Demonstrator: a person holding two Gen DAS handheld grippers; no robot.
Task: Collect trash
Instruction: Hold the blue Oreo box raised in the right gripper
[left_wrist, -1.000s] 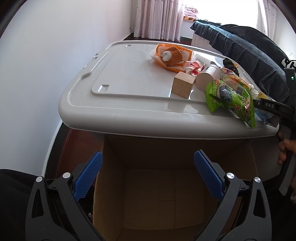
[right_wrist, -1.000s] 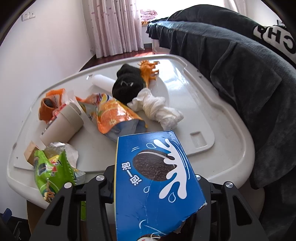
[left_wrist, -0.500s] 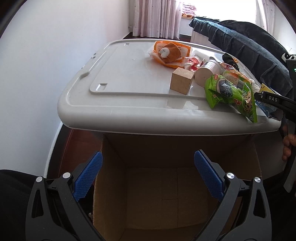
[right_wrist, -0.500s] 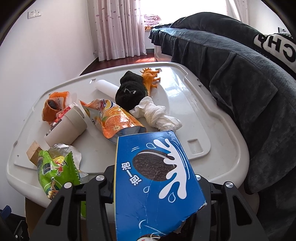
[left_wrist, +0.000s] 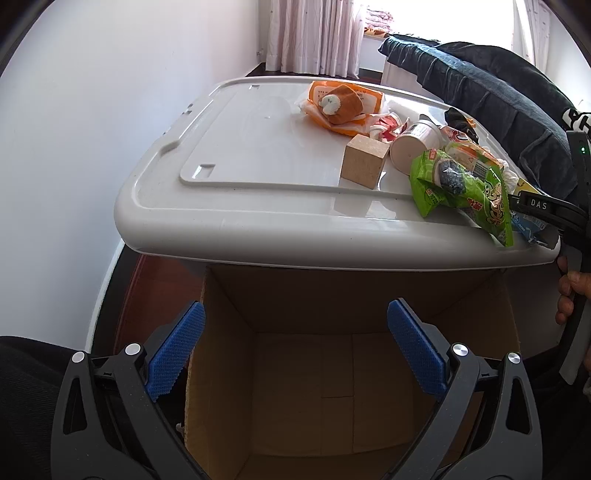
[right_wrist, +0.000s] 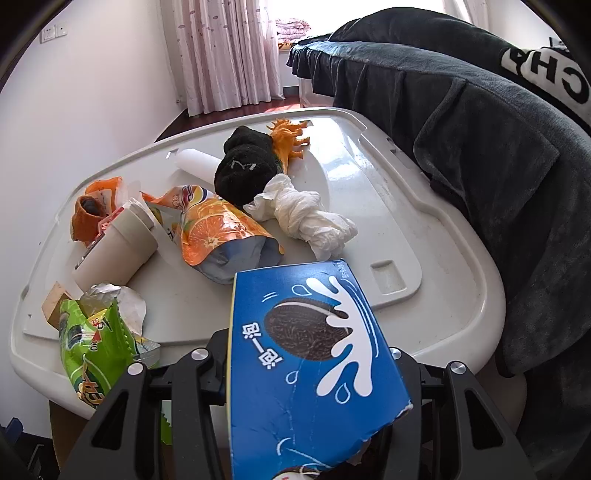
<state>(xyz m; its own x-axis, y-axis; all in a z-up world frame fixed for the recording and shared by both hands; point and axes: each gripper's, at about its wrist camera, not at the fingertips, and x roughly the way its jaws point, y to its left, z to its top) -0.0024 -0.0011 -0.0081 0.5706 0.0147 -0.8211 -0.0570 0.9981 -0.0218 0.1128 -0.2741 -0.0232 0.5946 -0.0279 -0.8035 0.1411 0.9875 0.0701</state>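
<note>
My left gripper (left_wrist: 295, 314) is open with nothing between its blue pads, hovering over an open cardboard box (left_wrist: 229, 369) that stands under the edge of a grey plastic lid (left_wrist: 258, 147). My right gripper (right_wrist: 310, 369) is shut on a blue cookie box (right_wrist: 306, 350), held above the lid's near edge. On the lid lie a green snack bag (right_wrist: 92, 347), an orange juice pouch (right_wrist: 214, 229), a crumpled white tissue (right_wrist: 310, 218), a paper cup (right_wrist: 118, 247) and an orange wrapper (left_wrist: 343, 101). In the left wrist view the right gripper (left_wrist: 546, 210) shows at the right edge.
A wooden block (left_wrist: 364, 160), a black sock (right_wrist: 247, 170), an orange toy dinosaur (right_wrist: 288, 136) and a white roll (right_wrist: 195, 162) also lie on the lid. A dark blanket (right_wrist: 480, 129) hangs over furniture to the right. A white wall runs along the left.
My right gripper has drifted slightly with the cookie box still held. My left gripper has stayed open and still over the cardboard box.
</note>
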